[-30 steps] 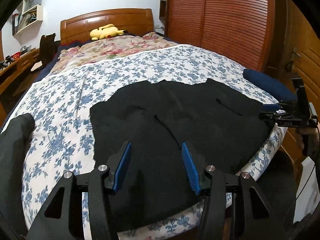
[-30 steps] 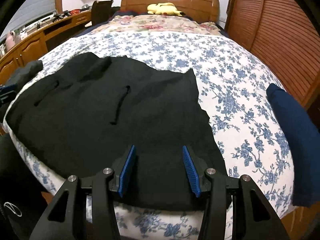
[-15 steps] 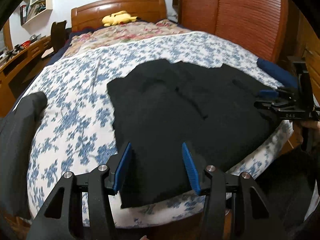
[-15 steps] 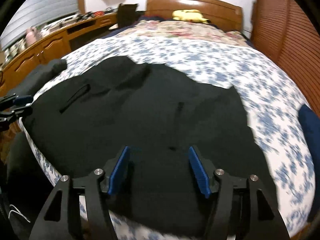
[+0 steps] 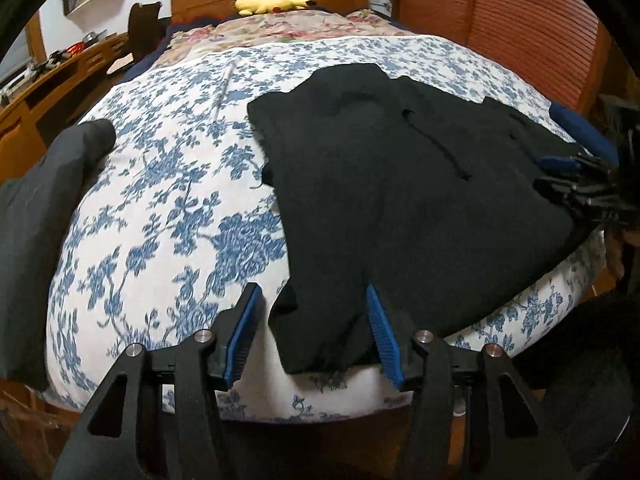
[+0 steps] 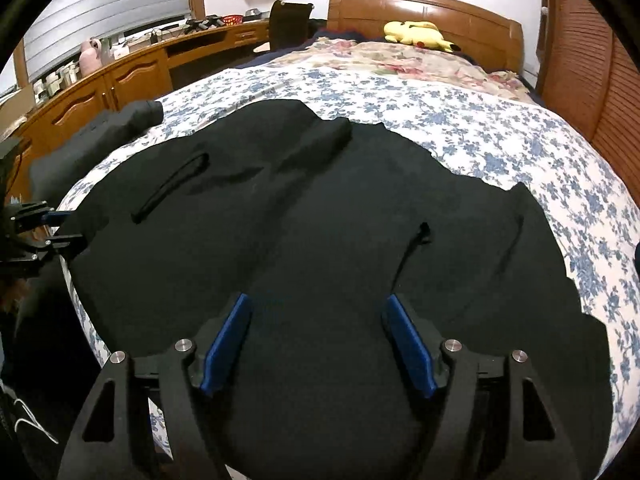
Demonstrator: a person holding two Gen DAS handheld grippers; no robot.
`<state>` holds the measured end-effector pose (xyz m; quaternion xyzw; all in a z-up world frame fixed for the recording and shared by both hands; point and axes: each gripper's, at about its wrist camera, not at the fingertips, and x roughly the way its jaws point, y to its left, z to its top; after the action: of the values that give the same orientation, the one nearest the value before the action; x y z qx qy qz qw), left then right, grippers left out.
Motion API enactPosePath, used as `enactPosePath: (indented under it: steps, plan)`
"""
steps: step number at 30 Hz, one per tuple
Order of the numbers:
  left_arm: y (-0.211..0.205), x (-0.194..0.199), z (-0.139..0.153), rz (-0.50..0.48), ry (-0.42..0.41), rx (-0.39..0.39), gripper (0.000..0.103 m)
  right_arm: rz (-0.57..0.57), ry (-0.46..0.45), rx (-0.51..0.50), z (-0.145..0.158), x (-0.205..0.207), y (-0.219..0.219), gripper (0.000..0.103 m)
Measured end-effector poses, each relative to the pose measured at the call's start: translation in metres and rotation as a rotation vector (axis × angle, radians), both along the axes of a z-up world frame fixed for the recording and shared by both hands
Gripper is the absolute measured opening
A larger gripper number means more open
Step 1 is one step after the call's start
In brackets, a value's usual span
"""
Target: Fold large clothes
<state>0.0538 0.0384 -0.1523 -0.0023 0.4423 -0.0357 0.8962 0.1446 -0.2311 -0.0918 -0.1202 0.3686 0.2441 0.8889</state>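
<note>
A large black garment [image 5: 400, 200] lies spread flat across the near end of the bed [image 5: 168, 208]; it also fills the right wrist view [image 6: 320, 248]. My left gripper [image 5: 312, 328] is open, its blue pads either side of the garment's near left corner at the bed edge. My right gripper [image 6: 320, 340] is open and empty, low over the garment's near edge. The right gripper shows at the right of the left wrist view [image 5: 576, 180], and the left gripper shows at the left of the right wrist view [image 6: 44, 232].
A dark grey garment [image 5: 44, 200] lies at the bed's left edge. A navy folded item [image 5: 580, 128] sits at the right edge. A yellow plush [image 5: 268, 0] lies by the headboard. A wooden desk [image 6: 100, 88] runs along the left, and slatted wardrobe doors [image 5: 520, 32] stand at the right.
Both grippers have swung leftward: my left gripper now sits at the garment's left corner, my right gripper over the garment's middle near edge. Both stayed open.
</note>
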Motion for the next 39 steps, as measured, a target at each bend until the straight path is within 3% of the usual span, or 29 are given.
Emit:
enactPosePath:
  steps: [17,24,32,36,39]
  plan:
    - [0.006,-0.005,0.0,0.013,0.01,-0.027,0.054,-0.008,-0.022,0.066,0.004,-0.01,0.001,0.075]
    - [0.002,-0.01,0.003,-0.004,0.016,-0.025,0.036,-0.001,-0.008,0.107,0.009,-0.017,-0.005,0.075]
    - [0.002,-0.011,0.005,0.001,0.029,-0.016,0.032,0.06,-0.032,0.159,0.018,-0.031,-0.006,0.075]
    - [0.004,-0.014,0.002,0.002,0.042,-0.021,0.033,0.09,-0.049,0.093,0.012,-0.036,0.003,0.075]
    - [0.005,-0.016,0.001,0.004,0.047,-0.026,0.033,0.072,-0.012,0.023,-0.003,-0.029,0.007,0.075]
